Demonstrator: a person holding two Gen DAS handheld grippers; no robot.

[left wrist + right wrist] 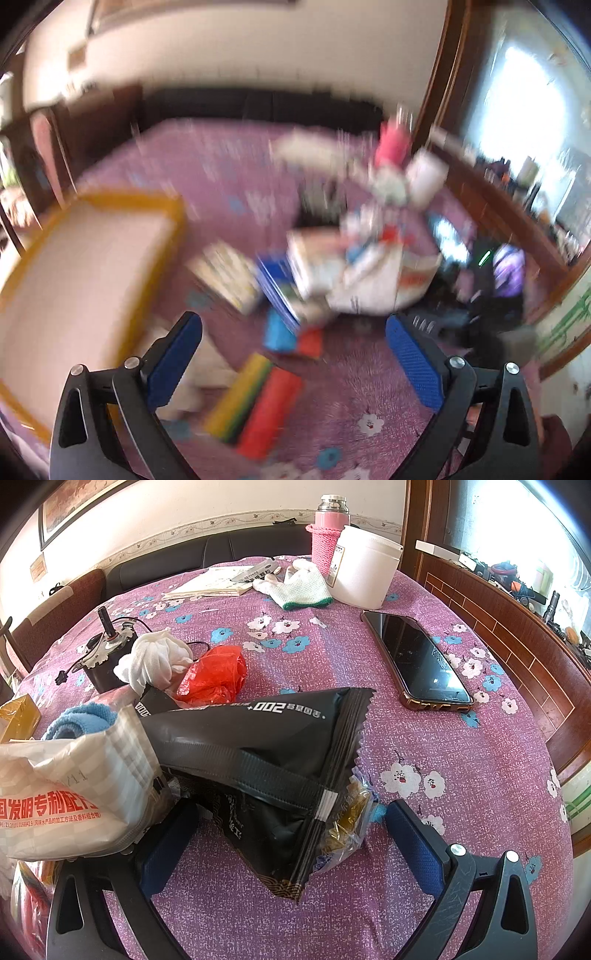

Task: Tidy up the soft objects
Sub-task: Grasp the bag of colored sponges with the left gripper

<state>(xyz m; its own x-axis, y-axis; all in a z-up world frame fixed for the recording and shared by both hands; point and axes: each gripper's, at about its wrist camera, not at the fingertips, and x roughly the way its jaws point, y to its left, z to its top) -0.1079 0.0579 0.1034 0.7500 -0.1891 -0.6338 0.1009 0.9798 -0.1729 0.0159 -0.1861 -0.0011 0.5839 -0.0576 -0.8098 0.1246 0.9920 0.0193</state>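
My right gripper point(291, 834) is spread wide over the purple cloth point(424, 738), with one black snack bag point(266, 749) lying between its fingers, ungripped. Beside it I count one white packet point(62, 794), one blue towel point(79, 722), one red bag point(214, 675) and one phone point(421, 657). My left gripper point(293, 354) is released too, empty, its view blurred

Table under purple floral cloth point(424, 738). Resting on it: phone point(417, 661), white jar point(365, 565), white gloves point(303, 585), papers point(218, 581), red bag point(214, 675), black packet point(266, 760), small motor point(105, 646).
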